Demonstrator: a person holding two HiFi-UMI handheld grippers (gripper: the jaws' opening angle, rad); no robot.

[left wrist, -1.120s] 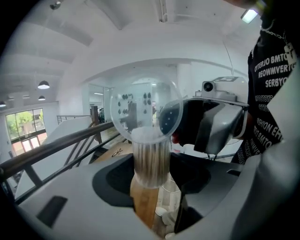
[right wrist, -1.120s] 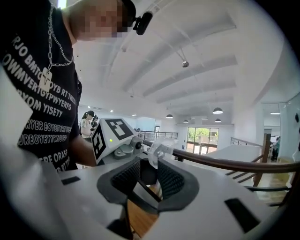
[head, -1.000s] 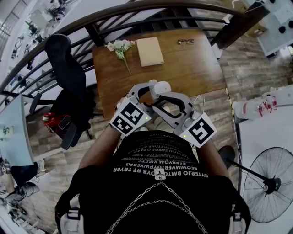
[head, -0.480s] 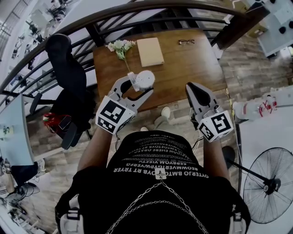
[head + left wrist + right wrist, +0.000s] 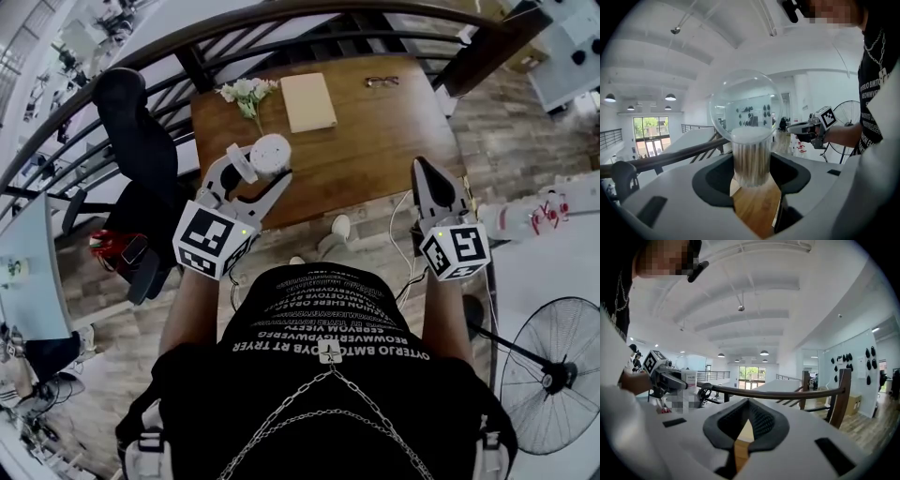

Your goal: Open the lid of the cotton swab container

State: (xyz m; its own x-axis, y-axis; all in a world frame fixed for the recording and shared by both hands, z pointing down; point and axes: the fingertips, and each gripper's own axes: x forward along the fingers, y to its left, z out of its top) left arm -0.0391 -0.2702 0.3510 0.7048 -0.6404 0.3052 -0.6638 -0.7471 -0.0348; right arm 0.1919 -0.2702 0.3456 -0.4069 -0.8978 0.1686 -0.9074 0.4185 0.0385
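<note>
The cotton swab container (image 5: 751, 161) is a clear tub packed with swabs, held upright with my left gripper (image 5: 752, 183) shut on its lower body. Its clear dome lid (image 5: 745, 105) rises over the white rim; I cannot tell whether it sits closed. In the head view the container (image 5: 271, 153) hangs over the table's near left part, in the left gripper (image 5: 255, 173). My right gripper (image 5: 419, 167) is far to the right of it, near the table's right edge. Its jaws have just closed and it (image 5: 742, 431) stands shut with nothing between its jaws.
On the wooden table (image 5: 375, 141) lie a bunch of flowers (image 5: 246, 94), a tan notebook (image 5: 307, 102) and glasses (image 5: 381, 82) at the far side. A black chair (image 5: 136, 150) stands to the left, a curved railing (image 5: 281, 19) behind, a floor fan (image 5: 548, 375) at lower right.
The two grippers have drawn apart: the right one left the container's top, swung right and shut; the left one carried the container left and away from the body.
</note>
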